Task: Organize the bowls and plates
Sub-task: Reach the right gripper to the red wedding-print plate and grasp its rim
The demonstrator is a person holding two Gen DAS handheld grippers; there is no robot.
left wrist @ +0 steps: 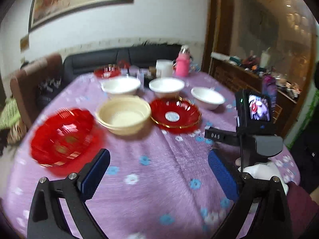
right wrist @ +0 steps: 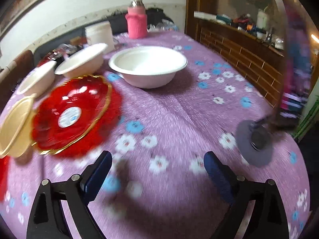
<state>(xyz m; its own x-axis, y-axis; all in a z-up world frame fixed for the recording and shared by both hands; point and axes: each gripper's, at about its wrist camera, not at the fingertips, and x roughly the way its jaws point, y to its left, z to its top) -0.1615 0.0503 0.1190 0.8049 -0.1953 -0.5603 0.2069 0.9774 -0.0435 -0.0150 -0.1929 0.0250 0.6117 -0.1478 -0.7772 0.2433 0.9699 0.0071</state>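
On the purple flowered tablecloth (left wrist: 159, 169) lie a red plate stack (left wrist: 63, 137) at near left, a cream bowl (left wrist: 123, 115), a gold-rimmed red plate (left wrist: 175, 115) and three white bowls (left wrist: 121, 86) (left wrist: 167, 86) (left wrist: 208, 97). Another red plate (left wrist: 107, 70) lies far back. My left gripper (left wrist: 159, 171) is open and empty, just right of the near red stack. My right gripper (right wrist: 157, 169) is open and empty above bare cloth, with the gold-rimmed red plate (right wrist: 71, 115) to its left, the cream bowl (right wrist: 16, 127) beyond that and a white bowl (right wrist: 148, 65) ahead.
A pink bottle (left wrist: 182, 64) and a white cup (left wrist: 164, 67) stand at the table's far side. A dark sofa (left wrist: 123, 57) and a wooden cabinet (right wrist: 239, 45) border the table. The right hand-held device with its screen (left wrist: 257, 109) shows at the right of the left view.
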